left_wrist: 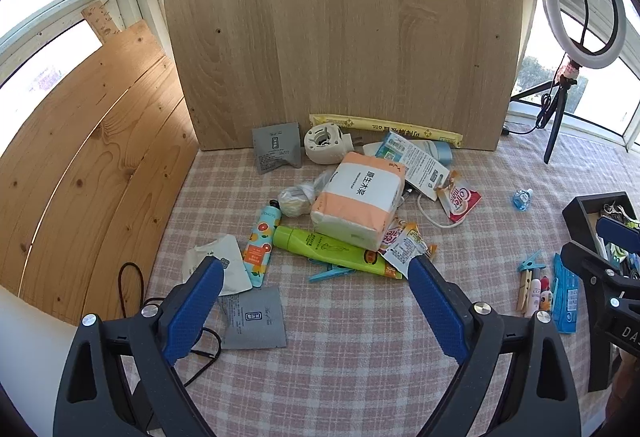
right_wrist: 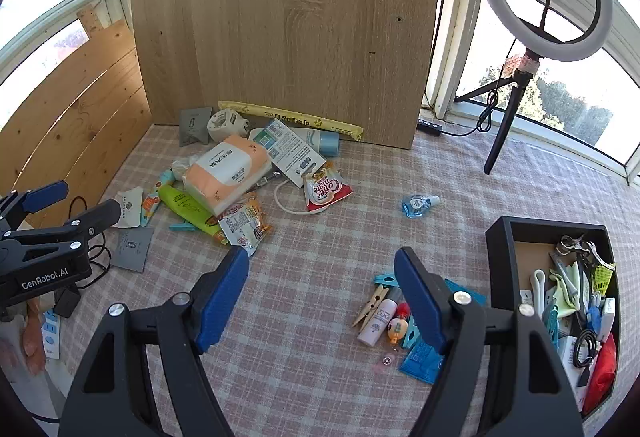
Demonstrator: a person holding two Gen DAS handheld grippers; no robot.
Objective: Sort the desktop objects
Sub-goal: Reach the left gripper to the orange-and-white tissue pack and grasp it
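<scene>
We hold both grippers, left (left_wrist: 316, 265) and right (right_wrist: 322, 257), spread wide and empty, near the pile around the tissue pack (left_wrist: 358, 197).

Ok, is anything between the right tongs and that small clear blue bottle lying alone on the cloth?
Nothing visible. The right tongs are open and empty, and only bare pink checked tablecloth lies between them and the small clear blue bottle. The black storage box sits off to the right.

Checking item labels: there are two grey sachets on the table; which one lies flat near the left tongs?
The grey sachet lying flat on the checked cloth just beyond the left tongs. The other sachet leans against the wooden board at the back.
</scene>
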